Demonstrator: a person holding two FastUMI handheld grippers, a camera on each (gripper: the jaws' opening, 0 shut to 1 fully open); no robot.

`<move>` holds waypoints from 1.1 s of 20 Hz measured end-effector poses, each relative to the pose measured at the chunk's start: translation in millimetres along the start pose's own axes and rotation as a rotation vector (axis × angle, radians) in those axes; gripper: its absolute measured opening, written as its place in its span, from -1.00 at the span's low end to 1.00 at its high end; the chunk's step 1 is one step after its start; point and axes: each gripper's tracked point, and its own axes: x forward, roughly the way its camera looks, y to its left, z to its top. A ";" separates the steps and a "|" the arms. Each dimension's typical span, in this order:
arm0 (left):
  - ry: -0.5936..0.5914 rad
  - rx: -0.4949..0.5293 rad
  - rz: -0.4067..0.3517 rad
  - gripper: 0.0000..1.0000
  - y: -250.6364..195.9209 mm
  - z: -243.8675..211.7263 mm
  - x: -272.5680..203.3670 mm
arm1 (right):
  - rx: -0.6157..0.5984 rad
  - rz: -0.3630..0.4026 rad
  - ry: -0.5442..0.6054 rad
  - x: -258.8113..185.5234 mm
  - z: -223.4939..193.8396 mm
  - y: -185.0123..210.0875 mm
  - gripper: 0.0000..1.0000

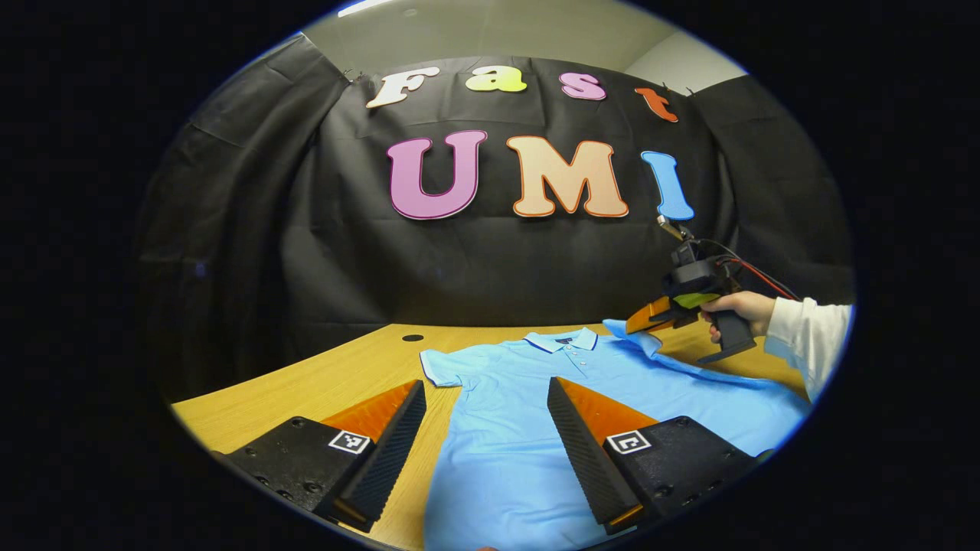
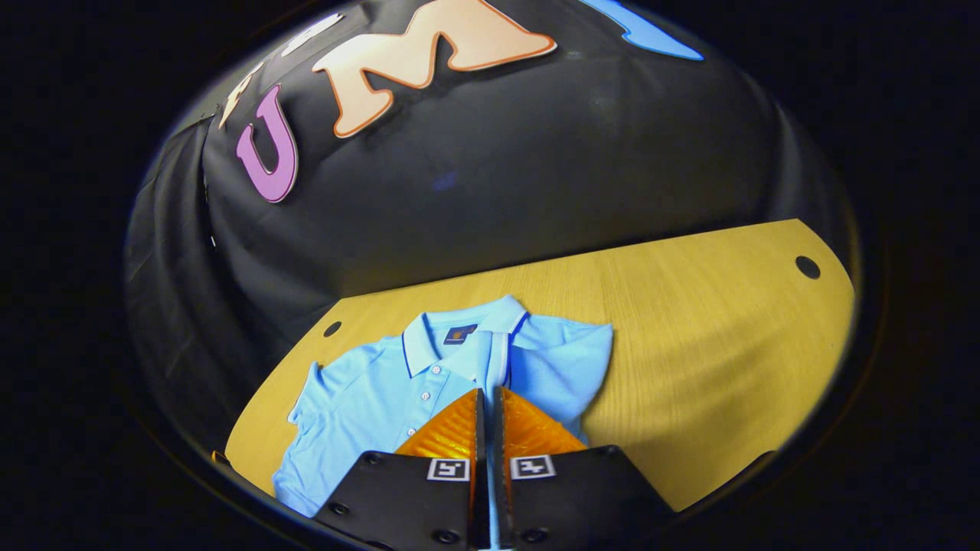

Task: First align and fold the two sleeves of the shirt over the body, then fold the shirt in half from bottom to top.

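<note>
Centrally in the left gripper view, the blue polo shirt [image 1: 528, 405] lies collar-up on the wooden surface [image 1: 306, 390], and the left gripper [image 1: 486, 428] hovers wide open over its body, holding nothing. At the right of that frame a hand [image 1: 739, 310] holds the right gripper [image 1: 647, 315]. In the right gripper view, its fingers are closed tight on the sleeve [image 2: 563, 363], lifted over the shirt.
</note>
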 end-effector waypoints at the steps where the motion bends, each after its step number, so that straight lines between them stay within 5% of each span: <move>1: -0.001 0.000 0.000 0.91 -0.2 0.4 0.1 | -0.003 0.012 0.002 3.6 -2.3 4.6 -0.87; 4: -0.002 -0.001 0.005 0.91 0.7 0.8 -0.4 | 0.025 0.065 0.015 3.1 -8.2 24.1 -0.67; 5: -0.002 -0.002 0.010 0.91 1.4 1.1 -0.5 | 0.033 0.091 0.011 0.6 -7.1 31.6 -0.40; 6: -0.003 -0.003 0.012 0.91 0.8 0.5 -0.5 | 0.031 0.112 0.000 0.8 -5.5 38.2 0.43; 7: -0.001 -0.002 0.012 0.91 0.8 0.2 -0.3 | 0.014 0.125 -0.016 -3.6 -1.8 44.5 0.42; 8: 0.000 -0.002 0.012 0.91 1.0 0.1 -0.2 | -0.007 0.134 -0.032 -8.0 0.8 50.9 0.88; 16: 0.033 -0.002 0.033 0.91 2.7 -4.4 3.8 | -0.178 0.205 -0.157 -81.0 0.7 100.3 0.96; 22: 0.080 -0.010 0.010 0.91 1.3 -7.3 8.1 | -0.231 0.191 -0.265 -159.1 -14.1 89.2 0.96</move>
